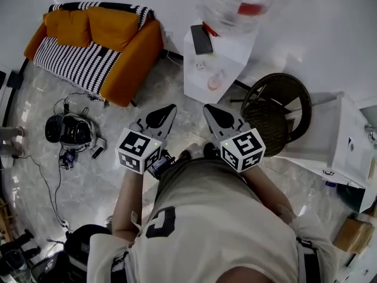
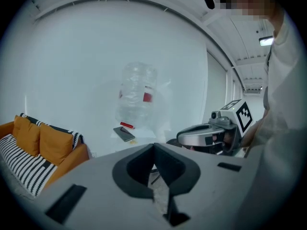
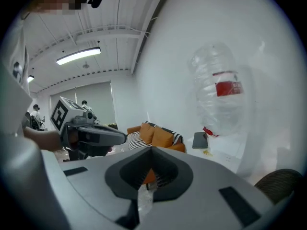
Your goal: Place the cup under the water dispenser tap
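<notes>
Two risks from here. First: the small clear cup with a pinkish base (image 1: 215, 82) looks light and thin-walled. Go in with the jaws clenched, or off-centre, and I'd expect to knock it over. Clamp hard and it likely buckles. Second: the dark round wicker chair (image 1: 277, 108) sits just right of the white box-shaped water dispenser (image 1: 227, 58), so my right arm could snag it on the way in.

Left gripper (image 1: 169, 107) and right gripper (image 1: 208, 107) are both clenched on nothing, side by side near my body. The cup is far of both jaw tips, well apart, on the dispenser's front, slightly right of the right gripper's line. Neither gripper view shows the cup. I can't make out the tap.
</notes>
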